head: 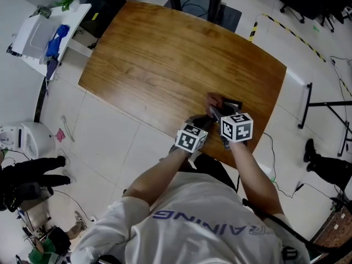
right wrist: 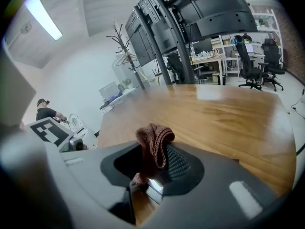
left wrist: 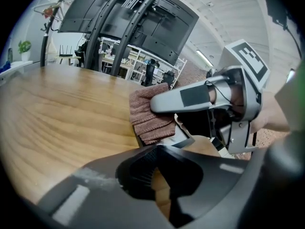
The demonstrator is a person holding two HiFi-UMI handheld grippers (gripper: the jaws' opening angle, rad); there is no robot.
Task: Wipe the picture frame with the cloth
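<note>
A small dark picture frame lies at the near right corner of the wooden table. My right gripper is shut on a brown knitted cloth and holds it down on the frame. In the right gripper view the cloth bunches up between the jaws, with a bright bit of the frame beneath. In the left gripper view the cloth covers the frame's far end under the right gripper. My left gripper looks shut on the frame's near edge.
A white side table with a blue item stands beyond the table's far left corner. A black stand and cables lie on the floor to the right. Someone's dark sleeve shows at the left edge.
</note>
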